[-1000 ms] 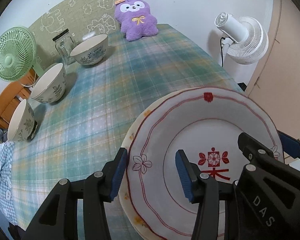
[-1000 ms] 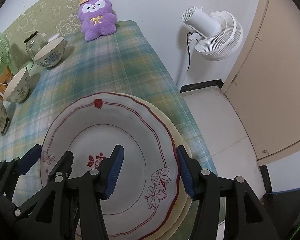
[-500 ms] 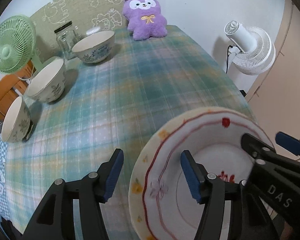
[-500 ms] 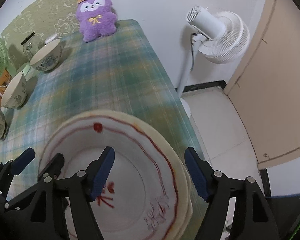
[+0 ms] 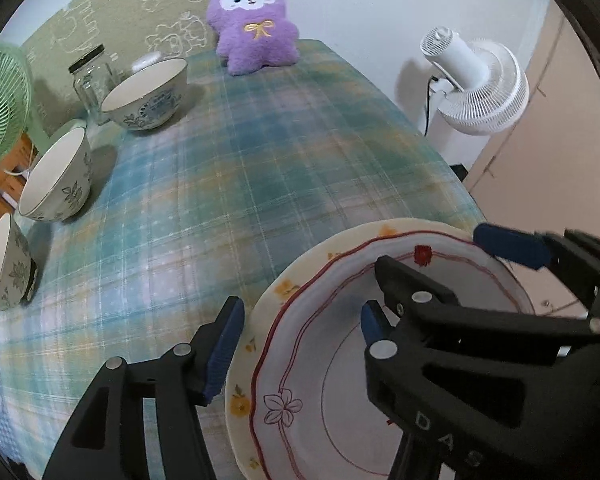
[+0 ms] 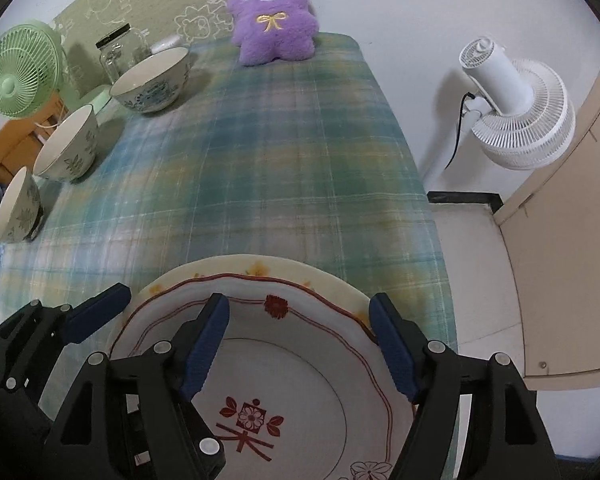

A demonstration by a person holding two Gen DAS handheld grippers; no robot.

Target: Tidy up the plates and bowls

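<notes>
A white plate with red trim (image 6: 300,380) lies on a cream plate with yellow flowers (image 6: 260,266) at the table's near right corner. My right gripper (image 6: 298,346) is open and straddles the stack's far right rim, pads clear of it. The left gripper (image 5: 296,334) is open too, and the stack's left rim (image 5: 256,340) stands between its pads without being pressed. Each gripper shows in the other's view: the right gripper (image 5: 440,256) and a pad of the left one (image 6: 100,316). Three patterned bowls (image 5: 148,96) (image 5: 56,180) (image 5: 4,264) line the table's left side.
A purple plush toy (image 6: 274,16) sits at the far end of the plaid tablecloth (image 6: 260,152), with a glass jar (image 6: 114,54) and a green fan (image 6: 18,74) at the far left. Off the table's right edge, a white fan (image 6: 516,108) stands by a beige door (image 6: 572,240).
Both pairs of jaws have widened around the plate rims. Both grippers have drawn back, so the stack sits lower in each view, and the right wrist has rolled.
</notes>
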